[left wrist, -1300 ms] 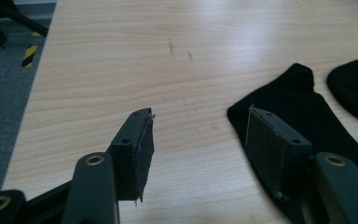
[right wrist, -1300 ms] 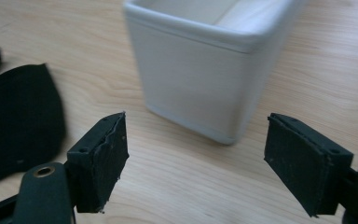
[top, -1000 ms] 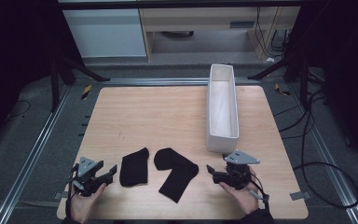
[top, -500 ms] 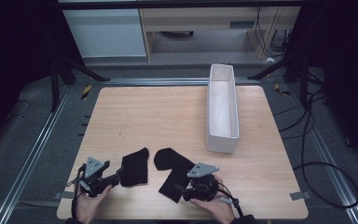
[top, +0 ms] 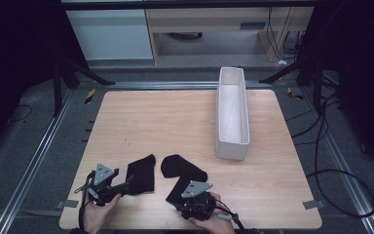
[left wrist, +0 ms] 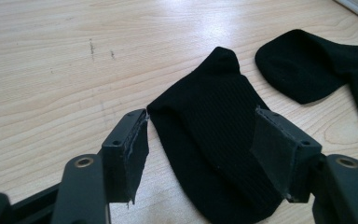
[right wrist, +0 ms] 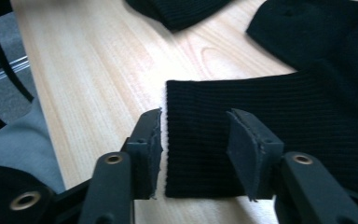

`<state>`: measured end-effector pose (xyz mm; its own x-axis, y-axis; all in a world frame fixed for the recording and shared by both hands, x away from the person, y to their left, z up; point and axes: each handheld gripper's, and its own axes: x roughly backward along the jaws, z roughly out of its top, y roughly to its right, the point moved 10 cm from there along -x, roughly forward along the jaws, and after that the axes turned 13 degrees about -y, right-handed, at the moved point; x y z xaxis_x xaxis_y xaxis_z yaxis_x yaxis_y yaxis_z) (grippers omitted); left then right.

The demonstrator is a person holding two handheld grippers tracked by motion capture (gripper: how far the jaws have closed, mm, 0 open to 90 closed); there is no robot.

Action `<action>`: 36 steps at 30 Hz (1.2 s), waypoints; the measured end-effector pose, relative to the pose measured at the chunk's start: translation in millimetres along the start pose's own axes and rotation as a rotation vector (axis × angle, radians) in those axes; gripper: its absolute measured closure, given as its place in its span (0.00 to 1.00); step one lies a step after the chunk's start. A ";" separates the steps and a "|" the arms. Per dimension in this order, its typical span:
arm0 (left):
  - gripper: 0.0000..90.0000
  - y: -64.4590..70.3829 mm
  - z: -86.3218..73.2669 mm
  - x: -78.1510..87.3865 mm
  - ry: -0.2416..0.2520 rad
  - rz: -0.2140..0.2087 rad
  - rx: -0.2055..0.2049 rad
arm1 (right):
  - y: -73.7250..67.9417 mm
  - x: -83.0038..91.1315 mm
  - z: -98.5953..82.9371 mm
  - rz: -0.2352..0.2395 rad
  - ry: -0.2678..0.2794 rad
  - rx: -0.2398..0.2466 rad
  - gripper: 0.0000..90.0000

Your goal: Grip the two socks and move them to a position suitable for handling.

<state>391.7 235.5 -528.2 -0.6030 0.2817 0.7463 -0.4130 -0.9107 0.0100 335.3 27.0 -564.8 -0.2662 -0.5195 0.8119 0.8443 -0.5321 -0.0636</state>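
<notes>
Two black socks lie at the table's near edge: the left sock (top: 142,174) and the right sock (top: 182,175). Each gripper, left gripper (left wrist: 200,154) and right gripper (right wrist: 193,151), has its jaws spread astride a sock end; lower squarely before pinching, catching both layers.

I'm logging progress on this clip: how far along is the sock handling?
Early. Nothing looks done: both black socks lie flat on the table, and the white bin looks empty. In hand: the left gripper stands open around the left sock, the right gripper open at the right sock cuff. Left: closing, lifting, whatever follows.
</notes>
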 end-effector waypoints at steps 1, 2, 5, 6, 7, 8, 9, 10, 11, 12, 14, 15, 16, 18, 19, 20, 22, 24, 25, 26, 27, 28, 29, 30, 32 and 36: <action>0.39 0.2 0.0 -0.3 -0.002 -0.003 0.004 | -1.4 -1.0 -1.1 0.004 -0.008 0.002 0.64; 0.39 0.3 0.2 -0.6 -0.002 -0.004 0.006 | -2.5 -2.5 -2.0 0.005 -0.015 0.008 0.65; 0.38 0.6 0.5 -0.9 -0.002 -0.006 0.005 | -2.3 -4.9 -3.8 -0.015 -0.023 0.022 0.69; 0.38 1.3 0.8 -0.9 0.000 -0.009 0.008 | -2.0 -4.9 -3.7 -0.019 -0.022 0.025 0.72; 0.37 1.3 0.8 -0.9 0.000 -0.009 0.008 | -2.0 -4.9 -3.7 -0.019 -0.022 0.025 0.72; 0.37 1.8 1.6 -0.7 0.003 -0.012 0.011 | -1.4 -5.1 -3.9 -0.022 -0.026 0.032 0.74; 0.37 2.2 1.8 -0.9 0.002 -0.015 0.012 | -1.3 -5.3 -3.9 -0.024 -0.026 0.034 0.76; 0.37 2.4 2.1 -1.3 0.003 -0.016 0.011 | -1.1 -5.4 -4.2 -0.032 -0.031 0.039 0.78; 0.37 3.0 2.2 -1.8 0.000 -0.018 0.012 | -0.9 -5.7 -4.1 -0.042 -0.034 0.050 0.80; 0.37 3.9 2.2 -2.4 -0.002 -0.021 0.013 | -1.1 -5.8 -4.0 -0.051 -0.040 0.058 0.81; 0.37 5.4 2.5 -2.8 -0.003 -0.023 0.012 | -1.5 -5.9 -3.7 -0.057 -0.050 0.067 0.85; 0.37 6.3 3.1 -2.8 -0.001 -0.025 0.012 | -1.1 -6.1 -3.5 -0.060 -0.051 0.068 0.87; 0.37 7.0 3.5 -2.8 0.000 -0.025 0.010 | -0.6 -6.0 -3.5 -0.060 -0.053 0.069 0.89; 0.37 8.5 4.1 -2.9 0.000 -0.028 0.006 | 0.7 -5.7 -3.6 -0.052 -0.056 0.062 0.91; 0.37 9.1 4.5 -3.1 0.000 -0.029 0.005 | 1.0 -5.7 -3.5 -0.048 -0.057 0.060 0.91; 0.37 10.2 5.0 -3.5 0.000 -0.033 0.007 | 1.2 -5.8 -3.2 -0.041 -0.057 0.057 0.92; 0.38 11.6 6.0 -4.5 -0.003 -0.042 0.005 | 1.9 -5.5 -2.9 -0.025 -0.055 0.043 0.93; 0.38 14.1 7.9 -5.8 -0.003 -0.062 0.013 | 2.2 -4.3 -1.8 0.007 -0.042 0.032 0.93; 0.39 15.6 9.1 -6.3 -0.004 -0.076 0.017 | 1.8 -3.5 -0.7 0.020 -0.032 0.029 0.93; 0.39 15.6 9.1 -6.3 -0.004 -0.076 0.017 | 1.8 -3.5 -0.7 0.020 -0.032 0.029 0.93; 0.40 18.8 13.0 -7.2 0.000 -0.088 0.015 | 0.9 0.5 2.1 0.039 -0.014 0.028 0.93; 0.41 18.8 13.0 -7.2 0.000 -0.088 0.015 | 0.9 0.5 2.1 0.039 -0.014 0.028 0.93; 0.41 22.4 18.7 -8.5 0.004 -0.083 -0.004 | 1.2 4.9 4.1 0.035 -0.003 0.034 0.93; 0.41 24.5 22.0 -9.7 0.004 -0.078 -0.014 | 1.3 6.4 4.4 0.036 0.000 0.032 0.93; 0.41 27.7 25.4 -11.0 0.006 -0.084 -0.022 | 2.1 8.0 4.6 0.038 0.003 0.026 0.93; 0.43 44.7 36.1 -25.7 -0.021 -0.117 -0.057 | 4.9 13.2 3.7 0.053 0.012 0.004 0.93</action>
<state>413.4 176.6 -523.0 -0.5340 0.3778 0.7564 -0.5184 -0.8530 0.0601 337.6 20.0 -552.3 -0.2264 -0.5554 0.8002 0.8591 -0.5010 -0.1047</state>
